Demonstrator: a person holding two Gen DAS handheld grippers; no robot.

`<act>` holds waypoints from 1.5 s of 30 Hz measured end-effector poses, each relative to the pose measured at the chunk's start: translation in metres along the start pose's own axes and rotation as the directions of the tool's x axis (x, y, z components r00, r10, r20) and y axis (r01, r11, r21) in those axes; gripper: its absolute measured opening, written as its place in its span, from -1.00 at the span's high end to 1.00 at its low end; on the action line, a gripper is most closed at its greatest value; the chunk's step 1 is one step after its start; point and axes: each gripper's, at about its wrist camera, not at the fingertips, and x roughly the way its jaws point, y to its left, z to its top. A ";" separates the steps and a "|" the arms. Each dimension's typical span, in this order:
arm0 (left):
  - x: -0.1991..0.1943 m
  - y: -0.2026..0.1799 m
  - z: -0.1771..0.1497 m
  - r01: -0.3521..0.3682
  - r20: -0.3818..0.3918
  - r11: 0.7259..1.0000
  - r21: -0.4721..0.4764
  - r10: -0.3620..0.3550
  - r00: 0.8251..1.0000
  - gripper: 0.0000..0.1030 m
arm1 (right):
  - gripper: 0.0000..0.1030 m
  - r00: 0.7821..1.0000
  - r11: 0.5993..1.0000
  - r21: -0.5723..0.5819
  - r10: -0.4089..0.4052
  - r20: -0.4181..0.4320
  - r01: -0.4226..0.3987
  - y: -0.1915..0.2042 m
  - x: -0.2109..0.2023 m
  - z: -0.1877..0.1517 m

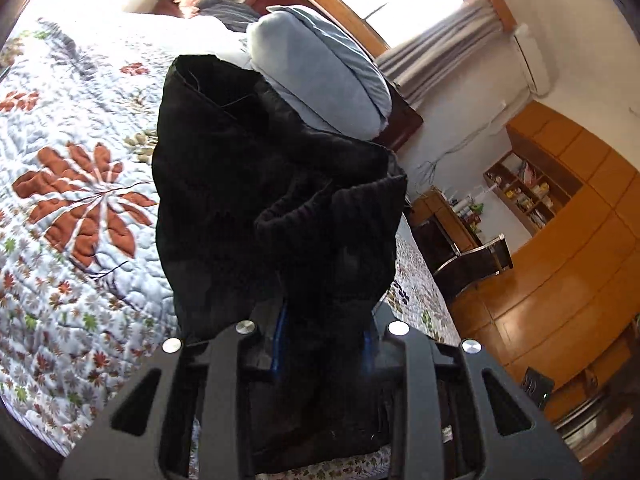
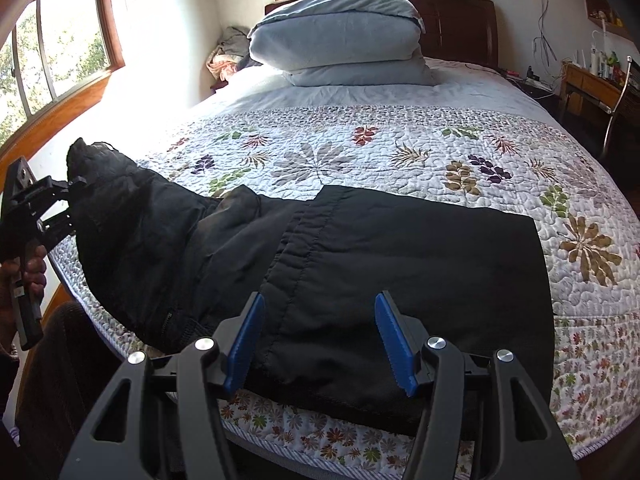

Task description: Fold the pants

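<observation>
Black pants [image 2: 400, 248] lie across the near edge of the bed, partly folded, one end flat at the right. My left gripper [image 2: 66, 204] is shut on the pants' left end and lifts it off the quilt; in the left wrist view the black cloth [image 1: 272, 208] hangs bunched over its fingers [image 1: 280, 320]. My right gripper [image 2: 320, 340] is open just above the flat part, its blue pads [image 2: 394, 344] on either side of the cloth without pinching it.
The bed has a floral quilt [image 2: 400, 148] and two stacked grey-blue pillows [image 2: 340, 36] at the headboard. A window [image 2: 52, 48] is at the left. A desk and chair [image 2: 612, 92] stand at the right. A wooden cabinet [image 1: 560, 208] shows in the left wrist view.
</observation>
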 end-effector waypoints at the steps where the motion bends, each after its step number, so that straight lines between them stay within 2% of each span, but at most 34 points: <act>1: 0.008 -0.009 -0.002 0.003 -0.018 0.999 0.038 -0.003 1.000 0.48 | -0.13 1.000 0.999 0.022 0.029 0.006 -0.029 -0.003 0.000 0.005; 3: 0.024 -0.025 -0.009 0.009 -0.055 0.995 0.098 -0.004 0.998 0.48 | -0.13 0.993 0.991 0.069 0.110 0.035 -0.112 -0.006 -0.003 0.019; 6: 0.042 -0.042 -0.021 0.020 -0.117 0.982 0.185 0.002 0.993 0.48 | -0.15 0.957 0.947 0.145 0.276 0.091 -0.287 -0.007 -0.002 0.048; 7: 0.048 -0.046 -0.026 0.023 -0.134 0.977 0.213 0.006 0.991 0.48 | -0.31 0.938 0.925 0.164 0.330 0.104 -0.344 -0.006 0.000 0.058; 8: 0.054 -0.052 -0.029 0.023 -0.150 0.971 0.237 0.013 0.989 0.48 | -0.49 0.910 0.892 0.180 0.400 0.109 -0.414 -0.003 0.005 0.070; 10: 0.066 -0.056 -0.036 0.018 -0.174 0.959 0.283 0.032 0.984 0.47 | -0.53 0.857 0.834 0.197 0.504 0.108 -0.515 0.006 0.018 0.091; 11: 0.071 -0.058 -0.038 0.018 -0.183 0.954 0.298 0.039 0.982 0.47 | -0.65 0.832 0.808 0.201 0.547 0.097 -0.554 0.012 0.027 0.099; 12: 0.076 -0.060 -0.040 0.019 -0.192 0.951 0.308 0.043 0.980 0.46 | -0.70 0.815 0.790 0.213 0.575 0.070 -0.575 0.018 0.038 0.107; 17: 0.091 -0.070 -0.048 0.023 -0.226 0.928 0.373 0.066 0.972 0.42 | -0.72 0.812 0.806 0.201 0.579 -0.072 -0.556 0.050 0.083 0.127; 23: 0.102 -0.071 -0.059 0.034 -0.260 0.903 0.429 0.087 0.962 0.36 | -0.72 0.821 0.836 0.201 0.543 -0.177 -0.510 0.065 0.113 0.119; 25: 0.106 -0.071 -0.061 0.037 -0.271 0.898 0.439 0.093 0.958 0.33 | -0.72 0.812 0.832 0.221 0.549 -0.200 -0.508 0.063 0.123 0.115; 26: 0.107 -0.070 -0.061 0.038 -0.275 0.897 0.440 0.094 0.957 0.30 | -0.63 0.803 0.825 0.232 0.559 -0.205 -0.515 0.062 0.126 0.113; 27: 0.107 -0.070 -0.062 0.033 -0.275 0.896 0.443 0.101 0.956 0.24 | -0.52 0.793 0.816 0.244 0.572 -0.210 -0.524 0.061 0.129 0.111; 28: 0.108 -0.072 -0.062 0.030 -0.274 0.892 0.451 0.107 0.956 0.11 | -0.17 0.782 0.809 0.258 0.582 -0.221 -0.529 0.060 0.134 0.108; 29: 0.108 -0.074 -0.064 0.027 -0.275 0.888 0.459 0.113 0.955 -0.01 | 0.00 0.775 0.802 0.275 0.590 -0.225 -0.531 0.059 0.138 0.107; 30: 0.107 -0.074 -0.064 0.022 -0.275 0.885 0.466 0.121 0.954 -0.31 | 0.05 0.767 0.791 0.288 0.603 -0.218 -0.540 0.057 0.140 0.105; 31: 0.105 -0.076 -0.066 0.008 -0.264 0.882 0.471 0.132 0.956 -0.59 | 0.22 0.761 0.784 0.287 0.613 -0.214 -0.551 0.057 0.141 0.104; 34: 0.091 -0.071 -0.059 -0.020 -0.218 0.892 0.452 0.132 0.967 -0.77 | 0.32 0.756 0.772 0.303 0.625 -0.196 -0.559 0.052 0.141 0.101; 37: 0.079 -0.056 -0.046 -0.106 -0.186 0.909 0.404 0.195 0.963 -0.88 | 0.43 0.753 0.755 0.339 0.636 -0.171 -0.561 0.043 0.140 0.097; 39: 0.071 -0.042 -0.036 -0.170 -0.160 0.912 0.373 0.244 0.957 -0.89 | 0.51 0.755 0.749 0.353 0.638 -0.154 -0.561 0.037 0.136 0.094; 42: 0.061 -0.022 -0.024 -0.271 -0.116 0.897 0.349 0.329 0.937 -0.91 | 0.60 0.758 0.740 0.371 0.640 -0.128 -0.562 0.030 0.129 0.091; 45: 0.056 -0.011 -0.013 -0.347 -0.085 0.870 0.351 0.398 0.913 -0.94 | 0.64 0.740 0.699 0.416 0.667 -0.087 -0.581 0.018 0.119 0.085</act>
